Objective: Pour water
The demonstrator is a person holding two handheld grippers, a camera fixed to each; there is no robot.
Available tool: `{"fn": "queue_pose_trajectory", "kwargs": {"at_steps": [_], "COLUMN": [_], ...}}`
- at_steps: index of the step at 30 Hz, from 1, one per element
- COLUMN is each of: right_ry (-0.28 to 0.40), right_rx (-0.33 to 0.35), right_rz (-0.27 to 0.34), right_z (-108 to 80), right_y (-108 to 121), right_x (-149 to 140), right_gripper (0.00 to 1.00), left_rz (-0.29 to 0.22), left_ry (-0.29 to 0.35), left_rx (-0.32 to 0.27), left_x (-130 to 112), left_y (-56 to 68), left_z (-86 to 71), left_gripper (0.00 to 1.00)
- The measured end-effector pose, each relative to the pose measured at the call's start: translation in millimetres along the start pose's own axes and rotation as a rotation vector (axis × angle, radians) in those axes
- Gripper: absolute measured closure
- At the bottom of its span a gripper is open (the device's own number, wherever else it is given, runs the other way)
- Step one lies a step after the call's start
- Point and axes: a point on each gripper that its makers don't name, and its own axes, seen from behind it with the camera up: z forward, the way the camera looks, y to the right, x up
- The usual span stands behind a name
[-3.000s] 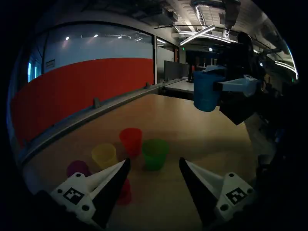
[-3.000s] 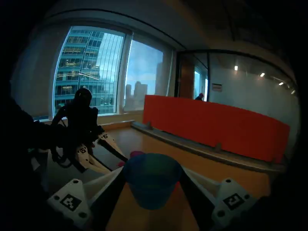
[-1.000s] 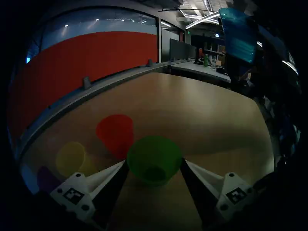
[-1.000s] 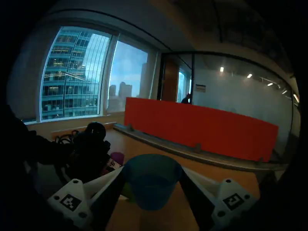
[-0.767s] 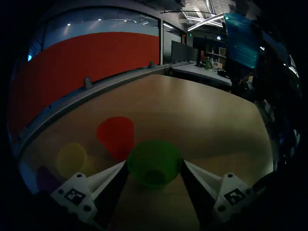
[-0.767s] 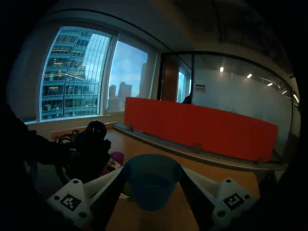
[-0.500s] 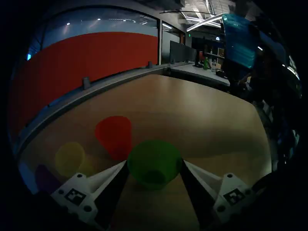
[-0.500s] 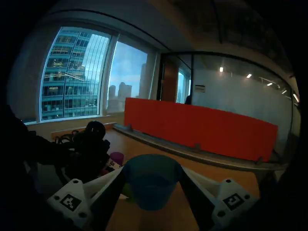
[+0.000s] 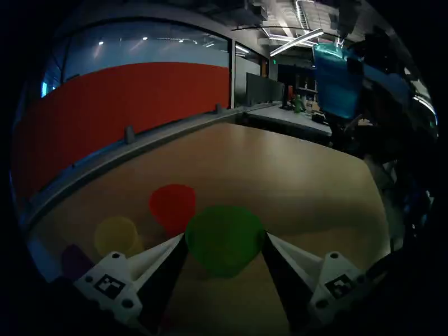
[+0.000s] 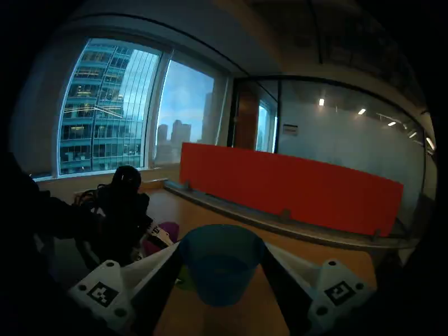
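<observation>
**Q:** Claw status at this pt?

**A:** L gripper (image 9: 223, 236) was clamped on the green cup (image 9: 225, 251). The cup wall filled the gap, w/ both fingers against it. R gripper (image 10: 220, 249) was clamped on the blue cup (image 10: 221, 266), which was held upright w/ what looked like water low inside.

**Q:** Positions, ref. green cup?

**A:** In the left gripper view, the blue cup was high and to the right of the green cup, well apart and not over its mouth. The red cup (image 9: 172, 204) stood just behind-left of the green cup. The yellow cup (image 9: 115, 236) was further left and the purple cup (image 9: 74, 260) furthest left. All three stood on the wooden table (image 9: 291, 168). Whether the green cup's base rested on the table: cannot tell.

**Q:** Failure modes from here?

**A:** Judged, not observed:
1. Tilt begun before the blue rim was over the green cup's mouth could have put water on the table or in the red cup, its nearest neighbour.
2. Tilt too fast could have sent the stream past the green cup's far rim.
3. Both cups looked like tapered plastic, so either could have slipped or turned btwn the fingers during the tilt.
4. Over-squeeze on the green cup could have ovalled its mouth and shrunk the target.
5. Low light made rim alignment hard to judge.
</observation>
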Motion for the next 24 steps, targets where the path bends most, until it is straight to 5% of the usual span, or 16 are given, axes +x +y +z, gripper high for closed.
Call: {"fn": "queue_pose_trajectory", "kwargs": {"at_steps": [24], "right_ry": [0.005], "right_rx": [0.013], "right_rz": [-0.006], "right_z": [5.3], "right_y": [-5.6], "right_x": [3.6], "right_gripper": [0.08], "left_rz": [0.009], "left_ry": [0.248], "left_rx": [0.043], "left_x": [82.6], "left_y": [-9.7], "left_z": [-89.2], "left_gripper": [0.11]}}
